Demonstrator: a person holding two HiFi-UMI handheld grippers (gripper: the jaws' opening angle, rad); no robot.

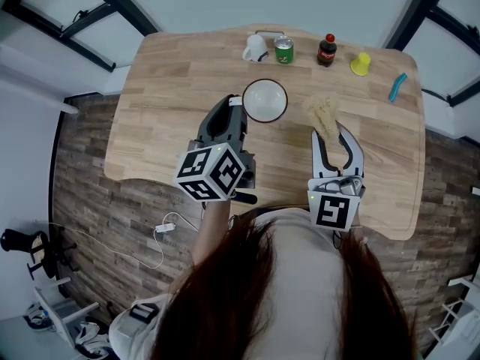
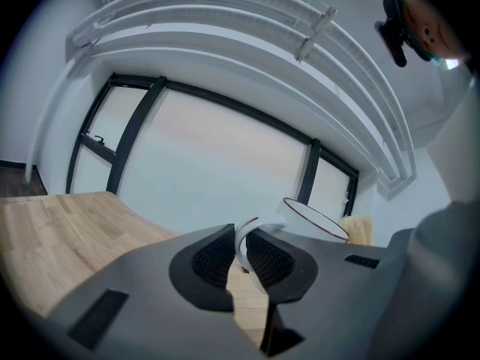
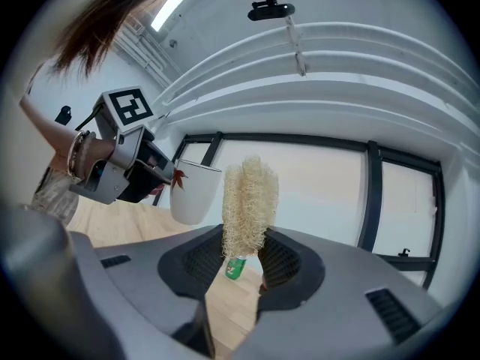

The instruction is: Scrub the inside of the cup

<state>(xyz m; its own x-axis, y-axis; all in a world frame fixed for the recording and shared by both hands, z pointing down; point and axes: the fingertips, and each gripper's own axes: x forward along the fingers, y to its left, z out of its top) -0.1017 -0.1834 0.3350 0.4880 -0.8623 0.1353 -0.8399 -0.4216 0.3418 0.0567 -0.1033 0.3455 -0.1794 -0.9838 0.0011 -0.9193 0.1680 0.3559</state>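
A white cup (image 1: pixel 265 100) with a dark red rim is held above the wooden table, mouth up. My left gripper (image 1: pixel 234 103) is shut on its handle (image 2: pixel 250 235), and the cup's rim (image 2: pixel 315 218) shows just beyond the jaws. My right gripper (image 1: pixel 328 131) is shut on a pale loofah scrubber (image 1: pixel 322 115), which stands upright between the jaws (image 3: pixel 248 205). In the right gripper view the cup (image 3: pixel 193 192) hangs to the left of the loofah, apart from it.
Along the table's far edge (image 1: pixel 225 36) stand a small white mug (image 1: pixel 255 48), a green can (image 1: pixel 283 50), a dark bottle (image 1: pixel 326 50), a yellow cup (image 1: pixel 361 64) and a blue tool (image 1: pixel 396 87). The green can (image 3: pixel 236 267) shows between the right jaws.
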